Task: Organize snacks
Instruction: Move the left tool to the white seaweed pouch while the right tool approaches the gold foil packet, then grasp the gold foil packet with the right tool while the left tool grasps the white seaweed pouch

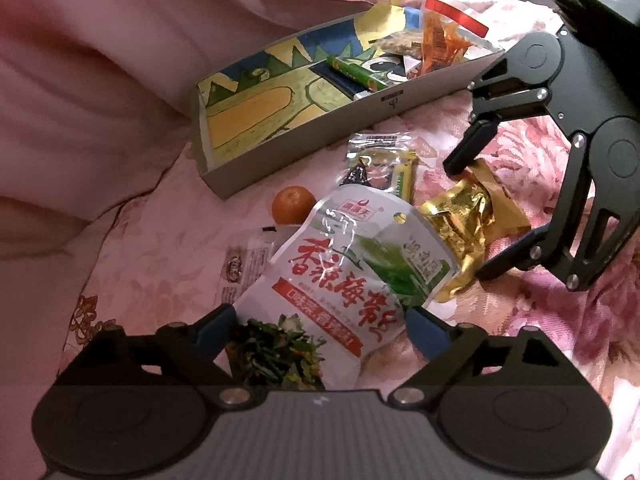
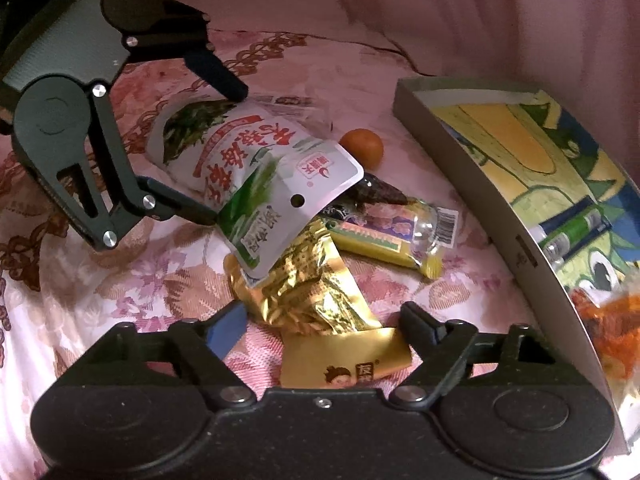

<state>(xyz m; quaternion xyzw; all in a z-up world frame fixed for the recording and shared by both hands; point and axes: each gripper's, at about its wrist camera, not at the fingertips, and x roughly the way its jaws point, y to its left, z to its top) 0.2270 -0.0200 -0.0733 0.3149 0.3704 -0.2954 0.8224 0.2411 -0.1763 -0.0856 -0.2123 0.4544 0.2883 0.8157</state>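
A white seaweed pouch lies on top of a snack pile on a pink floral bedspread. My left gripper straddles it, one pad close to each side, with no squeeze showing. Partly under the pouch is a gold foil packet. My right gripper stands open around that packet, its fingertips near the two ends. A grey box with a cartoon-printed floor holds a green tube and an orange-red bag.
A small orange, a clear wrapper with a yellow bar and a small sachet lie around the pile. A pink quilt rises behind the box. Half of the box floor is bare.
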